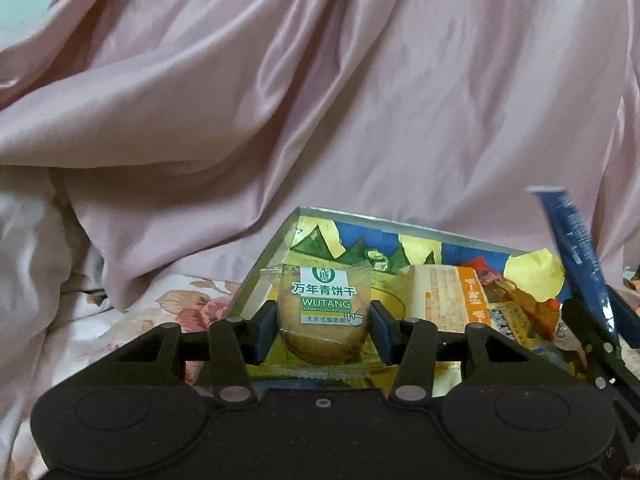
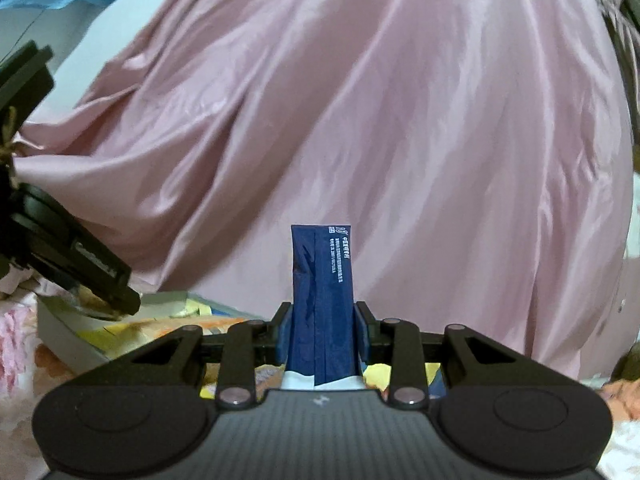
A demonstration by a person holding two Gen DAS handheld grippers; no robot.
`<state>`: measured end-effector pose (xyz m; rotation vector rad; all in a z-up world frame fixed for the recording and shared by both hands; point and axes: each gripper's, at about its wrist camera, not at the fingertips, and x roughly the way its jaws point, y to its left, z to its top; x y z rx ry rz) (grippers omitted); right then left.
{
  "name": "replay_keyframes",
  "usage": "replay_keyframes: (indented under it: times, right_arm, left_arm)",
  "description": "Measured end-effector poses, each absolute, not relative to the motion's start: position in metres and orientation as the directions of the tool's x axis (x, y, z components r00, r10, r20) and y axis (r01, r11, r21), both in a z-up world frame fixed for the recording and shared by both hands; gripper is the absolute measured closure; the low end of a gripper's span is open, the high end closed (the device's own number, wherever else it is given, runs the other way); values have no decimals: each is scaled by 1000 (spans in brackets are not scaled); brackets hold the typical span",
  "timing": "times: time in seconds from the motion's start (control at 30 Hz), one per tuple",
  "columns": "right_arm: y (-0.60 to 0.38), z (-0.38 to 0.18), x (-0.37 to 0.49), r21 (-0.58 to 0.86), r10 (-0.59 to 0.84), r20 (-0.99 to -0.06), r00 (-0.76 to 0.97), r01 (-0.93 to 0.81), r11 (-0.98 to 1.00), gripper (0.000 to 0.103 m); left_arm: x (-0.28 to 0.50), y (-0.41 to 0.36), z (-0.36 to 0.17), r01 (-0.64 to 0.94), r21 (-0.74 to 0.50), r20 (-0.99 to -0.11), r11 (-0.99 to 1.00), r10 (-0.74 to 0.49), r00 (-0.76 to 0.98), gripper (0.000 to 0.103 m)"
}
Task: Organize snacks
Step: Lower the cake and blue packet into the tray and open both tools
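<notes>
My left gripper point(image 1: 323, 320) is shut on a clear-wrapped round biscuit packet point(image 1: 325, 312) with green lettering, held upright over a colourful open box point(image 1: 276, 248). The box holds several snack packets, among them an orange and cream one point(image 1: 452, 300). My right gripper point(image 2: 322, 332) is shut on a long dark blue stick packet point(image 2: 322, 288) that stands up between its pads. In the left wrist view that blue packet point(image 1: 576, 248) and the right gripper point(image 1: 600, 324) show at the right edge over the box. The left gripper's black body point(image 2: 76, 264) appears at the left of the right wrist view.
A big pink satin quilt point(image 1: 320, 100) rises behind the box and fills most of both views. A floral bed sheet point(image 1: 168, 312) lies under and to the left of the box. The box's grey wall point(image 2: 64, 340) shows low left in the right wrist view.
</notes>
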<state>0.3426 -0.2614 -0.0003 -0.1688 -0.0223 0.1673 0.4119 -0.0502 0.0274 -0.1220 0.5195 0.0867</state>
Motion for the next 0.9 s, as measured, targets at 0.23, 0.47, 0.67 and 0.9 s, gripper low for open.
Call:
replay_keyframes:
  times: [0.23,0.47,0.67,0.9]
  right_arm:
    - [-258,-10,356,-156,203,-56,978,-209,965,66]
    - [-248,-17,359,-166,213,-81,974,-223,960,64]
    - [-254,-14,360,-134,205,-77,976,-214,968,37]
    - [-258,-1,352,-123,192,-44,980,-196,973,12]
  left_arm:
    - [419,-50,18,-101,-92,-523,991,38,852,52]
    - [418,-45,16,-114,-83,-522,990,54,851,37]
    - [408,-45,24,-126,-92,-487,988,66,871,13]
    - [394,-51,38,-120,-79,-441,990,74,894,1]
